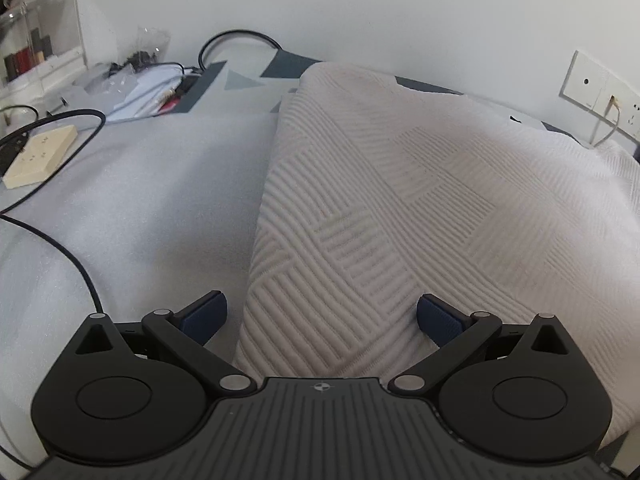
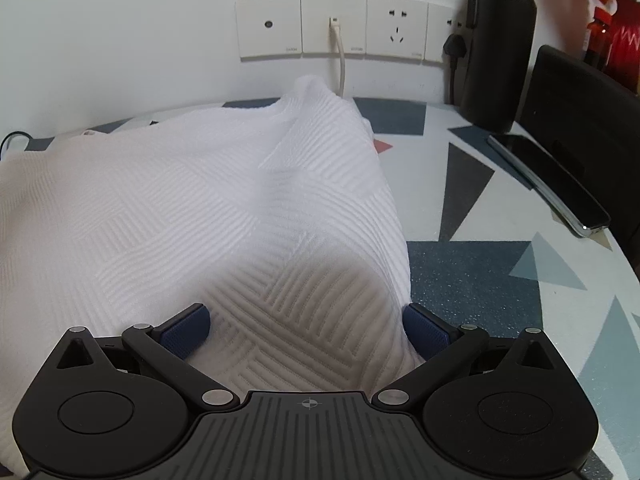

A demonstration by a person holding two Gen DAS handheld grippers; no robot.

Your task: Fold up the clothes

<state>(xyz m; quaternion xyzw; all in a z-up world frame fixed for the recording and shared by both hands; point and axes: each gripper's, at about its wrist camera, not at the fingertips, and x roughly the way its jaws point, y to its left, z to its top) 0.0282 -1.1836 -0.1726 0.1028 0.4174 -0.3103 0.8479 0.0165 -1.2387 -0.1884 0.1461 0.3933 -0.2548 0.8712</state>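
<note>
- While the white textured garment [image 1: 400, 200] lies spread on the bench [image 1: 140, 208], the left tool [image 1: 322, 316] stands wide open at the cloth's near left edge, 1 blue pad [image 1: 206, 316] over bare bench and the other over fabric, gripping nothing.
- Left of the garment, well apart, a power strip [image 1: 40, 156] and its black cable [image 1: 86, 268] rest on the bench; the cable could snag a sweep.
- At the garment's right edge, the right tool [image 2: 306, 330] is likewise spread open and empty, fabric between its pads.
- Further right lie a phone [image 2: 548, 184] and a black bottle [image 2: 500, 44].
- Judged step: lining up to pinch both near corners. Next, each tool must close on the hem, then lift evenly and carry it toward the wall.
</note>
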